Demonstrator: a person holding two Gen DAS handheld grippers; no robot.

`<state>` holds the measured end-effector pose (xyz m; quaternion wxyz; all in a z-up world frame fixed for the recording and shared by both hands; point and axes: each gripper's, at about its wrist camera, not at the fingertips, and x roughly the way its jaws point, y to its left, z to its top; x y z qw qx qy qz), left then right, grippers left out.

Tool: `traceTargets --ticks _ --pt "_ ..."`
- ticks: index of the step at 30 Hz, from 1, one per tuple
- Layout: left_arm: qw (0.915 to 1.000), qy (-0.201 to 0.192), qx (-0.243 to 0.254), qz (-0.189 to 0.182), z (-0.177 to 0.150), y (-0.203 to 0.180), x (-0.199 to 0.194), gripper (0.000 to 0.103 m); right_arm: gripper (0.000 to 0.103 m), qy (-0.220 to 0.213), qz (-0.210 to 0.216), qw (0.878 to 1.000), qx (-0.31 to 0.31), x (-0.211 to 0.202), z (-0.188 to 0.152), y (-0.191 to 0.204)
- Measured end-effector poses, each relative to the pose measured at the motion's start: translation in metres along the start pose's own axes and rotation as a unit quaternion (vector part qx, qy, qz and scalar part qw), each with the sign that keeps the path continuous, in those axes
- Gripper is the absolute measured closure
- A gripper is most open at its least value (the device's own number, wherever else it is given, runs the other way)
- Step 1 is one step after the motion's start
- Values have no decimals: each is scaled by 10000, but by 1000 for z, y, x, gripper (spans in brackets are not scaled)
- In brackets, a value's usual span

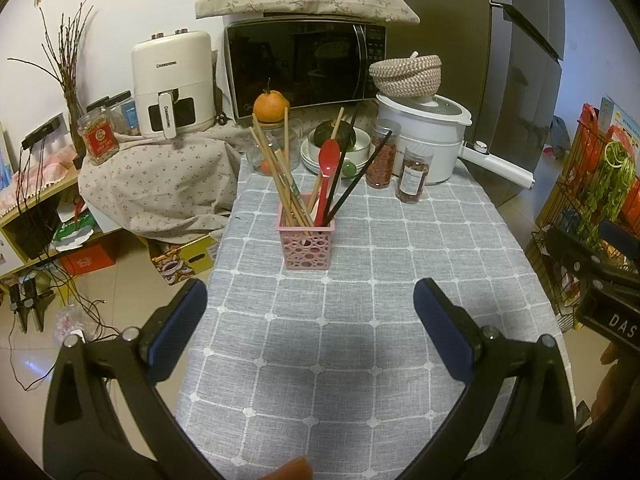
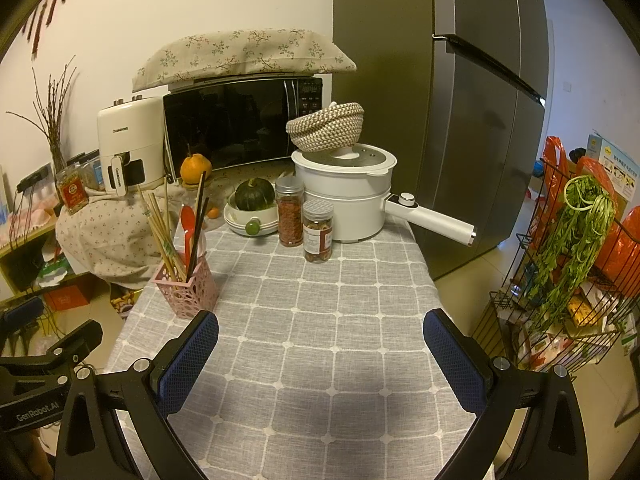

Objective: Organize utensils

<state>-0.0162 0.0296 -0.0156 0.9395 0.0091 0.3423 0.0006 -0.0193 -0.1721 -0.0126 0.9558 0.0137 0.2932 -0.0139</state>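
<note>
A pink perforated utensil holder (image 1: pixel 306 246) stands on the grey checked tablecloth (image 1: pixel 360 320). It holds several wooden chopsticks (image 1: pixel 276 168), a red spoon (image 1: pixel 326 176) and black chopsticks (image 1: pixel 356 184). My left gripper (image 1: pixel 310 328) is open and empty, hovering above the cloth short of the holder. In the right wrist view the holder (image 2: pixel 188 288) is at the left, just beyond my left finger pad (image 2: pixel 188 360). My right gripper (image 2: pixel 320 356) is open and empty over the cloth (image 2: pixel 340 320).
At the table's back stand two spice jars (image 2: pixel 304 224), a white electric pot (image 2: pixel 352 196) with a long handle and a woven basket on top, stacked bowls with a green squash (image 2: pixel 254 196), a glass jar with an orange (image 1: pixel 272 108), a microwave (image 1: pixel 304 60). A wire rack (image 2: pixel 572 280) stands right.
</note>
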Motion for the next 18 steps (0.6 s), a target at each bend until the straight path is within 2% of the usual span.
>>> traceTargets --ticks 18 --pt "9999 78 68 -25 -3 0 2 0 0 47 5 10000 -28 2 -4 0"
